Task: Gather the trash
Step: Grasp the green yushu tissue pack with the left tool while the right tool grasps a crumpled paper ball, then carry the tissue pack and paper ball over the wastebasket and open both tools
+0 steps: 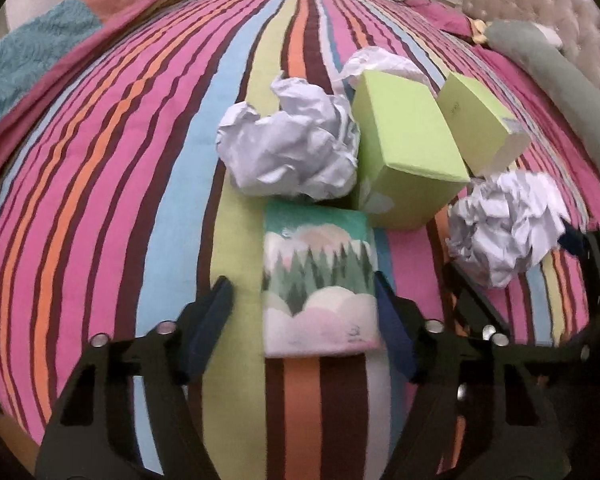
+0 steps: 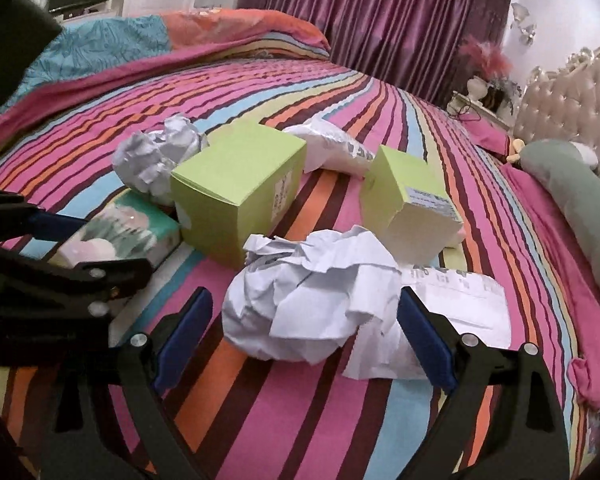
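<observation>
Trash lies scattered on a striped bedspread (image 2: 340,408): crumpled white paper balls, two lime-green cartons and a tissue pack printed with pine trees. We see our left gripper (image 1: 304,312) with its jaws wide apart around the tissue pack (image 1: 320,276), the right blue pad touching the pack's side and the left pad apart from it. Just beyond sit a paper ball (image 1: 288,148) and the larger green carton (image 1: 404,152). Our right gripper (image 2: 304,328) also stands wide open, its blue pads either side of another crumpled paper ball (image 2: 312,300), which rests on a flat printed sheet (image 2: 456,312). The smaller carton (image 2: 412,208) is tipped just behind it. A tufted headboard (image 2: 572,104) stands at far right.
</observation>
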`<state>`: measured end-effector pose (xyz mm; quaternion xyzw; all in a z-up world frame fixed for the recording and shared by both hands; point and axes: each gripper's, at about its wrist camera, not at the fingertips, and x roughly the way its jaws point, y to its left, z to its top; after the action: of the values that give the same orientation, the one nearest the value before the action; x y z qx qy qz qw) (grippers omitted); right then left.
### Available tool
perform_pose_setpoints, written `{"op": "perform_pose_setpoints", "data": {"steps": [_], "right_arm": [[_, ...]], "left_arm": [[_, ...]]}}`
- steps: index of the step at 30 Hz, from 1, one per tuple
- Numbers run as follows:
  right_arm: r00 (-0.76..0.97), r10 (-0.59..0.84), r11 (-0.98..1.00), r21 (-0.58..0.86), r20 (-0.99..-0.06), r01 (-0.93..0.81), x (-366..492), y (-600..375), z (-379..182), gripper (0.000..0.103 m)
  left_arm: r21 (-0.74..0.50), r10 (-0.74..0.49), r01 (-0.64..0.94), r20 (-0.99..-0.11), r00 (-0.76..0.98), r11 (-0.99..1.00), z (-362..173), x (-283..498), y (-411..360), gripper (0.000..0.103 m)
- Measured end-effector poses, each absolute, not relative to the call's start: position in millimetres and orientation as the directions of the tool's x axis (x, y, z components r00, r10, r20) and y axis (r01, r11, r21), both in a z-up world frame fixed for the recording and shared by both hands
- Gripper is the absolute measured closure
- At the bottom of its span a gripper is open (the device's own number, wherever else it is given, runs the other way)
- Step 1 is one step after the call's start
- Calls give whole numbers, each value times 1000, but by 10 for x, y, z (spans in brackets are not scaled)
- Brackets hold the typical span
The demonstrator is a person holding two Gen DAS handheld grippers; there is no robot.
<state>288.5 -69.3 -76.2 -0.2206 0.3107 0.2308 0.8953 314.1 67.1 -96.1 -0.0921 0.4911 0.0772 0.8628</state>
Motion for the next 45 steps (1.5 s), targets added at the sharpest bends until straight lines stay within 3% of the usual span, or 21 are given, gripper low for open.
{"op": "perform_pose_setpoints", "data": {"steps": [1, 2, 3, 7, 29, 45], "right_arm": [[698, 270, 794, -257, -664, -551, 2893, -680, -774, 19], [696, 262, 792, -264, -668, -551, 2898, -656, -783, 31], [700, 253, 791, -274, -668, -547, 2899, -641, -785, 37], [709, 253, 809, -258, -658, -528, 2866, -637, -721, 43], [638, 348, 924, 137, -687, -356, 2180, -1472, -472, 43], [617, 344, 936, 206, -707, -285, 1415, -1851, -453, 43]], "left_arm": [[-75, 50, -224, -861, 506, 972, -960, 3133, 673, 48], [-64, 63, -229, -861, 505, 971, -956, 3123, 680, 53], [-75, 54, -230, -859, 509, 970, -951, 3111, 695, 53], [-116, 25, -236, -854, 520, 965, -926, 3068, 744, 54], [-180, -42, -186, -818, 573, 966, -776, 2117, 654, 54], [-153, -84, -72, -812, 577, 986, -715, 1295, 289, 54]]}}
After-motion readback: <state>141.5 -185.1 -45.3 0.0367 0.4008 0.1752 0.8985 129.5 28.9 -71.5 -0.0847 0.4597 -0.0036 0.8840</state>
